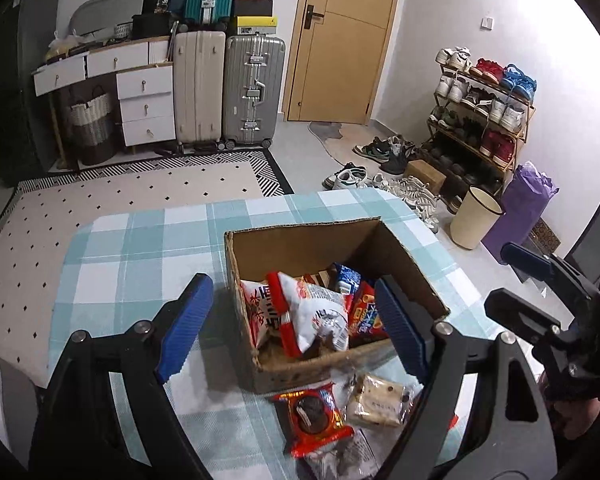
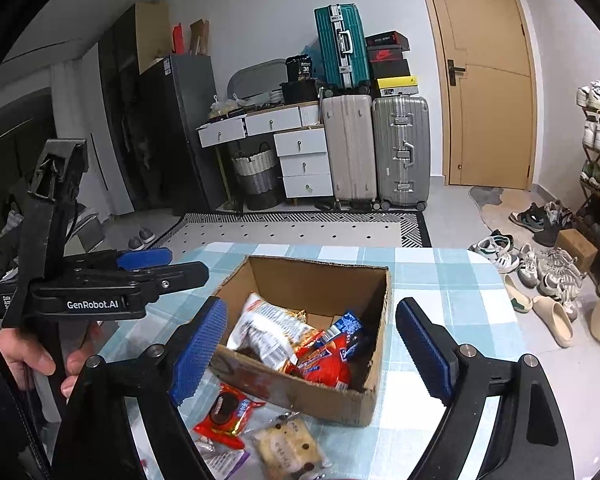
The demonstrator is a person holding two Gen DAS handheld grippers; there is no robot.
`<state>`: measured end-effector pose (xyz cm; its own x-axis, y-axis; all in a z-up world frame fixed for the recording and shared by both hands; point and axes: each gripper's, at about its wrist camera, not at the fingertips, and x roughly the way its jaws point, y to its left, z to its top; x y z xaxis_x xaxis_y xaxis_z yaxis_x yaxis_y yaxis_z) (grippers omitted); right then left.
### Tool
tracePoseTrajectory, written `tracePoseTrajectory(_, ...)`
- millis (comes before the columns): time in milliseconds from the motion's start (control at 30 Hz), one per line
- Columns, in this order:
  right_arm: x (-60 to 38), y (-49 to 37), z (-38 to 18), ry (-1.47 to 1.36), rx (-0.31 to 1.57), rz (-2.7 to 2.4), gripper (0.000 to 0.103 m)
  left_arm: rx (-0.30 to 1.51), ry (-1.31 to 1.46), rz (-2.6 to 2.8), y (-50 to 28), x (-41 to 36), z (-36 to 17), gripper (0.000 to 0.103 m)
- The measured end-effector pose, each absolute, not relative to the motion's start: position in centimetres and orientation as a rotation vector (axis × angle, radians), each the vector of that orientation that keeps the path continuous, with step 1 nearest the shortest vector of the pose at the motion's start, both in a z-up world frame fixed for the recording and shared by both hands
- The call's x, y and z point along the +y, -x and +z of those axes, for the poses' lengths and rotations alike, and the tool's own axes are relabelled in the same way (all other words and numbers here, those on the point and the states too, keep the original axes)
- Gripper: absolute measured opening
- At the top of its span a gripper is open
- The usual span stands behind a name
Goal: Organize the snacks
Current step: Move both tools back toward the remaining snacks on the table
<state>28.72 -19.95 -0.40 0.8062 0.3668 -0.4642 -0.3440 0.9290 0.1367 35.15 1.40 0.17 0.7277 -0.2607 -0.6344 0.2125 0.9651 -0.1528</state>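
Snacks are seen gathered in and beside an open cardboard box (image 1: 416,280) standing on the checked tablecloth (image 1: 140,256). Inside the box, a white-and-red packet (image 1: 320,312) is piled with a blue wrapper (image 1: 348,280) and red packets (image 2: 328,364). Just in front of the box, on the cloth, a red cookie packet (image 1: 314,420) and a pale biscuit packet (image 1: 376,400) are laid side by side. The left gripper (image 1: 296,324) is held above the box's near edge, its jaws spread wide with nothing gripped; the box's contents are framed between its fingers. The right gripper (image 2: 312,356) is likewise wide open and empty over the box.
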Motion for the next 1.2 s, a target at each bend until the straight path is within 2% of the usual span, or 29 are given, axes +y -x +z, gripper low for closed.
tracePoseTrajectory(600, -18.7, -18.5, 3.1, -0.074, 0.437, 0.418, 0.092, 0.649, 0.034, -0.202, -23.8, 2.4, 4.7, 0.087)
tracePoseTrajectory(767, -18.2, -16.0, 3.2, -0.086, 0.431, 0.439, 0.094, 0.624, 0.027, -0.187, -20.7, 2.3, 5.3, 0.1)
tracePoseTrajectory(833, -17.9, -15.0, 3.2, -0.081, 0.426, 0.444, 0.098, 0.615, 0.036, -0.184, -19.0, 2.6, 5.4, 0.1)
tracePoseTrajectory(1200, -16.4, -10.1, 2.3, -0.056, 0.421, 0.482, 0.1, 0.625, 0.074, -0.134, -12.8, 3.9, 4.2, 0.102)
